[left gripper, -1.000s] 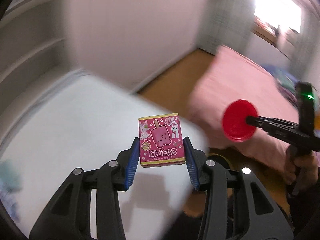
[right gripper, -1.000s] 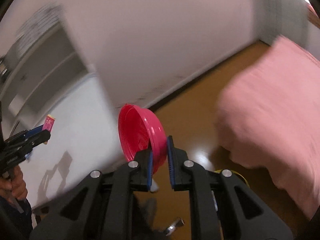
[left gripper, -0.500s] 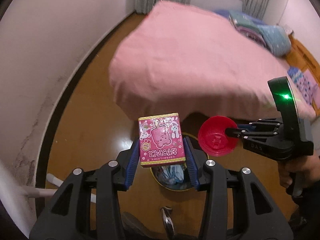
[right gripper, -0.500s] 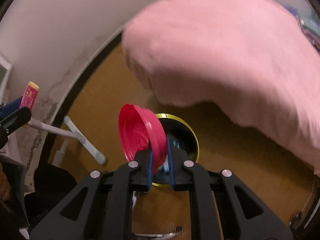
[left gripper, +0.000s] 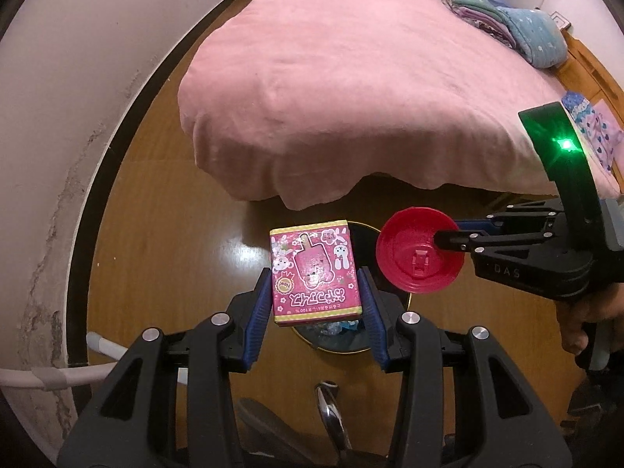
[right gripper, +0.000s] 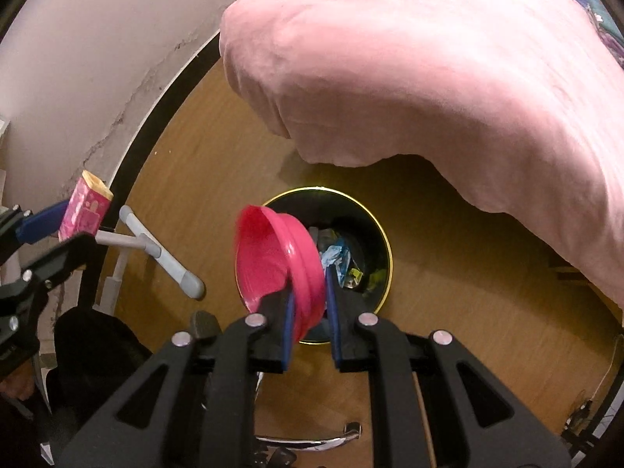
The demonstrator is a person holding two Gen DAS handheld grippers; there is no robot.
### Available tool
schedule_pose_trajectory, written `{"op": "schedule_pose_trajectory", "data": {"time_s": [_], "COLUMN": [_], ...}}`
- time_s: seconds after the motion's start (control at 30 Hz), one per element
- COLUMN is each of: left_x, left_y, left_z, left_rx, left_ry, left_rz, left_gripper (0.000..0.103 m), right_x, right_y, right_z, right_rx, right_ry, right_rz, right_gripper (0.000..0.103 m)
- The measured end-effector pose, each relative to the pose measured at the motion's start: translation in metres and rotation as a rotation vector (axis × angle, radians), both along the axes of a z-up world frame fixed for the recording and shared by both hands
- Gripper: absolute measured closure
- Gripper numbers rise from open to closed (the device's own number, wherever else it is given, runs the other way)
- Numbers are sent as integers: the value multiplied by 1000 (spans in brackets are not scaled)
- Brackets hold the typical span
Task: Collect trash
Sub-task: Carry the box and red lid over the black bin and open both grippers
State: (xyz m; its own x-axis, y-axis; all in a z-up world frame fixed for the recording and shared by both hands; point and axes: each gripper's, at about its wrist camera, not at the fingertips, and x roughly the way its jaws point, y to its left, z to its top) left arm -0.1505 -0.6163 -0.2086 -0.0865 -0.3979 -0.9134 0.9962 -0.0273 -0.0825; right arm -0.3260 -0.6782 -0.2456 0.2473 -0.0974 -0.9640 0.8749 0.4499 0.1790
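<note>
My left gripper is shut on a pink popsicle box, held above a round black trash bin with a gold rim. My right gripper is shut on a red plastic bowl, held on edge over the same bin, which holds crumpled wrappers. The bowl and right gripper show at the right of the left wrist view. The box and left gripper show at the left of the right wrist view.
A bed with a pink blanket overhangs just behind the bin. A white wall with a dark baseboard runs along the left. A grey tube frame lies on the wooden floor left of the bin. A chrome chair base is below.
Both grippers swung from the white table and wall down to the floor. They now hover over the trash bin, still holding the box and the bowl.
</note>
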Motion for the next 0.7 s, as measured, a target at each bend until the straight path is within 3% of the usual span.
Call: {"op": "schedule_pose_trajectory", "data": {"time_s": [0.07,0.17,0.5,0.57,0.6,0.63,0.7], "left_x": [-1,-5,-31,-37,-39,-41,-41], "left_y": [-1,-1,-9,-11,-11,-11,-10], "left_z": [-1,0,7,11,14,19,31], "left_rx": [5,6,15,9,4,-12,-47], "left_ry": [2,-5,-19,-30,-37,-48,-55], "left_rz": [-5,-17,-111,-127,-133,-142,-155], "left_gripper": [60,60,59,48,36,30,25], "right_x": [-1,-5,-25,-33,-36,-37,-38], "right_y": [-5,-4,-14,-16,-16,-15,-12], "right_z": [0,5,33,44,49,54,63], "right_rx": [9,-7,-82,-105,-115,-122,-139], "right_ry": [-11,-34,-77,-88,-92,-95,-100], "right_rz": [-8,-26,-108,-132,-139,-143,-143], "right_gripper": [84,47,45,45,45,45,45]}}
